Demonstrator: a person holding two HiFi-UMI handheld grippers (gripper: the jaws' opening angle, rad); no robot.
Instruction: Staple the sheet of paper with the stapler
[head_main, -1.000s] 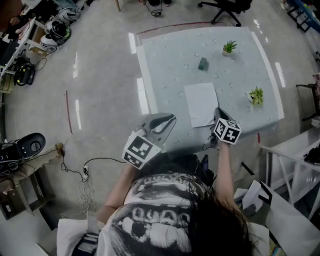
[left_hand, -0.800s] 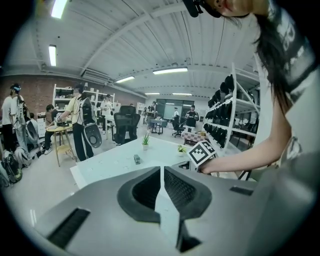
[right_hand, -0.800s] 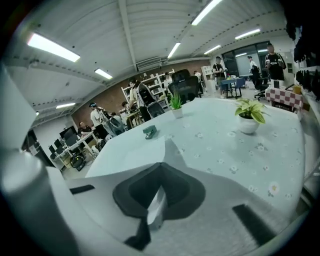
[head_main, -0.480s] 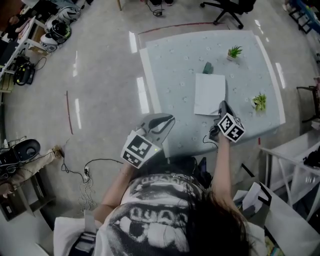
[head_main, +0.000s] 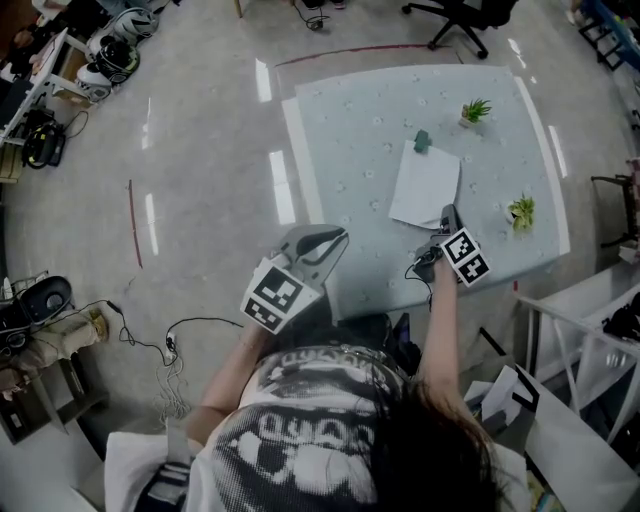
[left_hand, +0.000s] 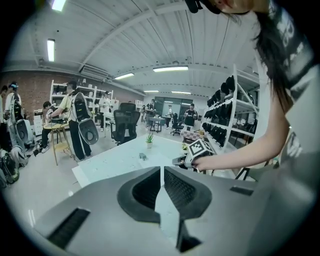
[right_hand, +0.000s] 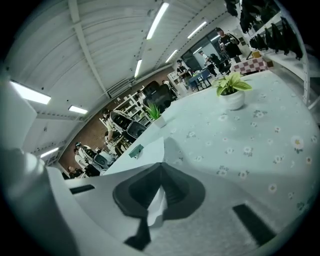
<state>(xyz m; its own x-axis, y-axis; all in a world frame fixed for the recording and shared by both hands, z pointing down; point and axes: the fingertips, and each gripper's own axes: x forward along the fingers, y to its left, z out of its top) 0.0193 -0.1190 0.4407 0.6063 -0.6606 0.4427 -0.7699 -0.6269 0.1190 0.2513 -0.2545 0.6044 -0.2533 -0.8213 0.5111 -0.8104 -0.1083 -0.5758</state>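
Observation:
The white sheet of paper (head_main: 424, 184) lies skewed on the flowered table (head_main: 360, 150), its far corner close to the small teal stapler (head_main: 422, 140). My right gripper (head_main: 447, 213) is shut on the sheet's near edge; in the right gripper view the paper (right_hand: 142, 150) runs from between the closed pads of the right gripper (right_hand: 161, 172) toward the stapler (right_hand: 136, 151). My left gripper (head_main: 338, 237) hangs by the table's near left corner, shut and empty. In the left gripper view the left gripper (left_hand: 162, 172) points across the table at the stapler (left_hand: 143, 156).
Two small potted plants (head_main: 476, 110) (head_main: 519, 211) stand on the table's right side. An office chair (head_main: 455, 15) is beyond the table. White shelving (head_main: 580, 330) stands at the right, and cables (head_main: 170, 345) lie on the floor at the left. People stand in the background of the left gripper view.
The right gripper has rolled and carried the sheet farther across the table, so the paper now lies turned with its corner near the stapler. The left gripper stayed by the table corner.

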